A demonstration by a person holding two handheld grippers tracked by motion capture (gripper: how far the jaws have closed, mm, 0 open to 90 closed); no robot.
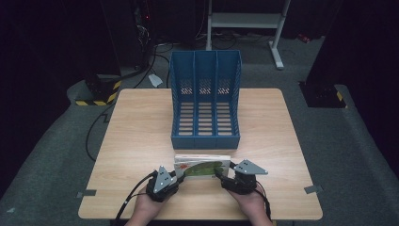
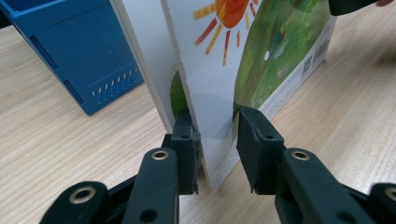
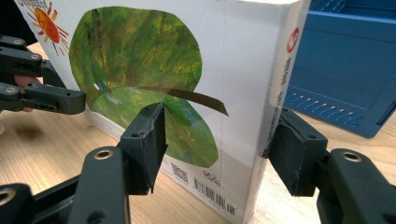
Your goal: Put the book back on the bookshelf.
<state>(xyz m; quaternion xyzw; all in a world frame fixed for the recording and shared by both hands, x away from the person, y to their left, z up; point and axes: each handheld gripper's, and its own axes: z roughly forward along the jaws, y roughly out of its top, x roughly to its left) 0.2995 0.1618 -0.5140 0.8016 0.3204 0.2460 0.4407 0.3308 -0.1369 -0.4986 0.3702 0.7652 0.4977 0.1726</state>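
A picture book (image 1: 203, 167) with a green leaf and an orange sun on its white cover stands on its edge near the table's front edge. My left gripper (image 1: 179, 175) is shut on the book's open-side end. In the left gripper view its pads (image 2: 186, 136) pinch the front cover (image 2: 215, 93), with another white board (image 2: 140, 60) standing free behind the left jaw. My right gripper (image 1: 222, 175) is shut on the spine end. In the right gripper view one pad presses the cover (image 3: 187, 70) and the other presses the back by the spine (image 3: 280, 79).
A blue three-slot file rack (image 1: 205, 106) stands just behind the book, with its open side facing me. The wooden table (image 1: 136, 136) has bare room to the left and right. Dark floor, cables and a metal frame lie beyond.
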